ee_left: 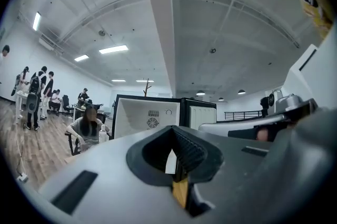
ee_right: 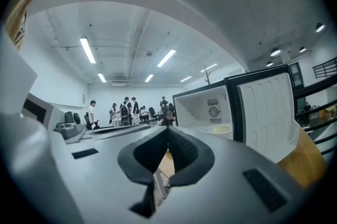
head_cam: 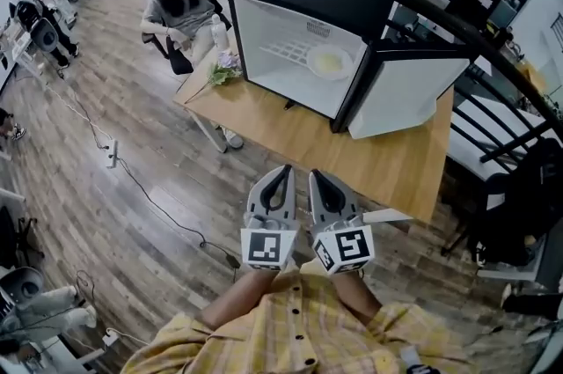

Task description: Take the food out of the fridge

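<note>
Two tools sit side by side low in my head view, close to my yellow checked shirt (head_cam: 290, 328) and short of the near edge of the bench (head_cam: 290, 130). The left hand-held gripper (head_cam: 283, 173) is clenched, its jaw tips meeting with nothing between them. The right hand-held gripper (head_cam: 315, 177) is clenched the same way and just as empty. Both point toward the fridge (head_cam: 325, 11), a black box with a white interior standing on the bench. Its door (head_cam: 400, 91) is swung wide open to the right. Inside, on the wire shelf (head_cam: 286, 53), a white plate (head_cam: 345, 64) carries the food (head_cam: 327, 61), a pale yellow portion well apart from both tools. At the far left end of the bench a seated person (head_cam: 180, 7) leans in, with a bottle (head_cam: 218, 33) just beside them.
</note>
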`<action>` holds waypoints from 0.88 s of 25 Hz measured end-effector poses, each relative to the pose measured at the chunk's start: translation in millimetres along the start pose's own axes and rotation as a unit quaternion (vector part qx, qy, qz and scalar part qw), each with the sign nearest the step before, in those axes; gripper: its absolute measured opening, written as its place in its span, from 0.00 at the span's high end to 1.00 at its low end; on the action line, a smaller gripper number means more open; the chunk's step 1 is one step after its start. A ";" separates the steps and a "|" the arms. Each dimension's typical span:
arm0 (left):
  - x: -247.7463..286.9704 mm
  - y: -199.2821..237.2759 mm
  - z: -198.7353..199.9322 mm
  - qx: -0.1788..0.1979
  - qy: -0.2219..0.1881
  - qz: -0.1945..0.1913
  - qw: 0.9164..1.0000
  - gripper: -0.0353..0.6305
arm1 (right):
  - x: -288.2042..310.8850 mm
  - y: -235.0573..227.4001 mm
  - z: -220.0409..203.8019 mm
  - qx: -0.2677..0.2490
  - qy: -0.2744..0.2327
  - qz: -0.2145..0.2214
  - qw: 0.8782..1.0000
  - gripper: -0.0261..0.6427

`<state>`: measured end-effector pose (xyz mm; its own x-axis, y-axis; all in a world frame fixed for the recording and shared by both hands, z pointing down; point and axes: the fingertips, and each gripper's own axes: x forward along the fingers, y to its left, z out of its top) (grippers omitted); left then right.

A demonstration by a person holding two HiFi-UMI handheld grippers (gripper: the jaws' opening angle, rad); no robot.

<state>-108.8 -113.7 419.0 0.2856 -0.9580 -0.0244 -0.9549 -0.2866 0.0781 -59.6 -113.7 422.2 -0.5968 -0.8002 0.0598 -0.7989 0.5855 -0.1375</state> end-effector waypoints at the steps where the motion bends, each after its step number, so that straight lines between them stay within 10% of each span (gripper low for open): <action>1: 2.5 0.5 -2.3 -0.005 0.005 -0.002 1.000 0.94 | 1.3 -0.1 -1.6 0.000 0.005 -0.001 1.000 0.95; 22: 125.5 21.0 -19.6 0.003 0.032 -0.008 0.999 0.94 | 74.7 -78.4 12.6 -0.018 0.006 -0.006 1.000 0.95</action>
<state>-91.4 -239.9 437.2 0.3056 -0.9514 0.0392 -0.9504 -0.3023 0.0728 -40.7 -221.1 425.0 -0.5877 -0.8057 0.0738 -0.8081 0.5801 -0.1019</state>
